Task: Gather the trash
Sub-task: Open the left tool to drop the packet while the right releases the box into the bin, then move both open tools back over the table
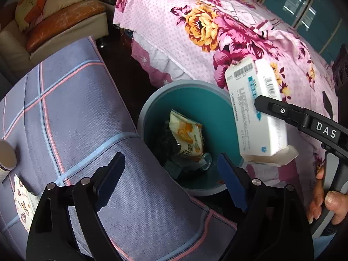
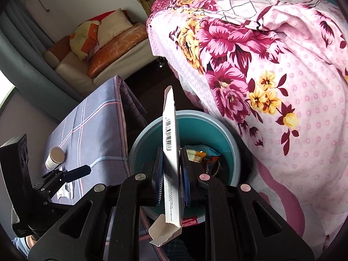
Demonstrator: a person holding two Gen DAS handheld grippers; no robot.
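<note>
A teal trash bin (image 1: 150, 108) stands on the floor between a cloth-covered table and a bed. A crumpled yellow snack wrapper (image 1: 184, 134) and other scraps lie inside it. My left gripper (image 1: 171, 174) is wide open with nothing between its fingers, above the table edge and the bin's near rim. My right gripper (image 2: 171, 174) is shut on a flat white carton (image 2: 170, 134) with barcodes, held edge-up over the bin (image 2: 230, 143); its bottom flap hangs open. In the left wrist view the carton (image 1: 256, 113) hangs at the bin's right rim.
The table's blue-grey plaid cloth (image 1: 76, 108) carries a paper cup (image 1: 5, 156) and a patterned wrapper (image 1: 21, 204) at its left. A bed with a pink floral cover (image 1: 195, 32) rises right of the bin. A sofa with cushions (image 1: 54, 21) stands behind. A hand (image 1: 326, 202) grips the right handle.
</note>
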